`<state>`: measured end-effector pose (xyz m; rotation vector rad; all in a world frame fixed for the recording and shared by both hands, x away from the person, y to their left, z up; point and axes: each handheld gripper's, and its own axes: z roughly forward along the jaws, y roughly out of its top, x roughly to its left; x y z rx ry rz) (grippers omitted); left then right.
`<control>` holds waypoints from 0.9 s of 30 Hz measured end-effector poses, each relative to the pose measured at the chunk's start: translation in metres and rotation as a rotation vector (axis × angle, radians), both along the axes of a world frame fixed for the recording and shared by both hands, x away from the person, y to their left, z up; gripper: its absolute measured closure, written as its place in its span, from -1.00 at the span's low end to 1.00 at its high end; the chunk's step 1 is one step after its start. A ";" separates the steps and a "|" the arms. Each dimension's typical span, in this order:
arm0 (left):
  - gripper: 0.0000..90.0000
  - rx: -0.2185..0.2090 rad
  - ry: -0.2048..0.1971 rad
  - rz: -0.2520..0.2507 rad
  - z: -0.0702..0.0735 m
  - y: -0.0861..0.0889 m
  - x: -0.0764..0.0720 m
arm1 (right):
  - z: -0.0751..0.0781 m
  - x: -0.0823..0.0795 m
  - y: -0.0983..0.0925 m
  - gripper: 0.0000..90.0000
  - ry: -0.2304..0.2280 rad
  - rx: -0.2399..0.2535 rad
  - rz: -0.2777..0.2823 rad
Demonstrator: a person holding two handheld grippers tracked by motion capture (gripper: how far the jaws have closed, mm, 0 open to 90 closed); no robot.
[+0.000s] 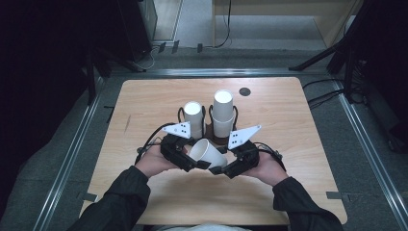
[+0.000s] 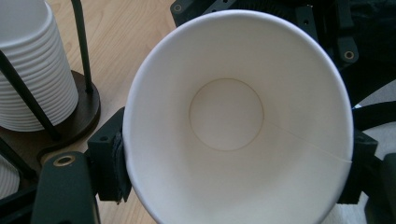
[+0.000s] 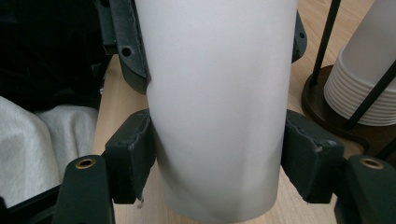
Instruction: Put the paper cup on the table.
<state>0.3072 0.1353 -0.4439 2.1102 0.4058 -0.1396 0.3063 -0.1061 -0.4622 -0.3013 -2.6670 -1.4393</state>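
**Cup gripped between both grippers, front centre of table**

Cup (image 1: 208, 153) is hanging on its side just above the table (image 1: 144, 101), near the person's edge, mouth pointing left toward the left gripper (image 1: 185, 156). Both grippers are meeting on it.

Right gripper (image 1: 230, 166) is clamping the cup body: in the right gripper view both pads (image 3: 133, 154) are pressing the cup (image 3: 217, 107) wall from either side.

Left gripper is sitting at the rim end. Left gripper view is looking straight into the cup (image 2: 233, 116); its left pad (image 2: 114, 163) is touching the rim, the other jaw is mostly hidden behind the cup. Jaws are standing wide, around the rim. Firm clamp or light contact: can't tell.

Just behind the grippers, two stacks of cups (image 1: 194, 118) (image 1: 223, 113) are standing upside down in a dark wire rack (image 1: 210, 129) mid-table. A small dark disc (image 1: 245, 91) is lying near the far edge, apart from everything.
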 end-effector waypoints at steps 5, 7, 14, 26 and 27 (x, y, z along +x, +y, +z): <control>-0.54 -0.009 -0.003 0.005 0.002 0.002 0.000 | 0.000 0.000 0.000 -0.41 0.017 0.010 -0.006; -0.54 -0.009 -0.001 0.005 0.002 0.003 0.001 | 0.000 0.001 0.000 -0.45 0.023 0.008 -0.019; -0.54 0.006 -0.010 0.008 0.003 0.004 0.000 | -0.004 0.001 0.000 -0.51 0.016 -0.029 -0.040; -0.54 0.013 -0.007 0.036 0.007 0.015 0.004 | -0.009 -0.001 -0.001 -0.52 -0.008 -0.061 -0.081; -0.54 0.019 -0.005 0.034 0.008 0.016 0.004 | -0.010 -0.001 -0.001 -0.52 -0.010 -0.060 -0.081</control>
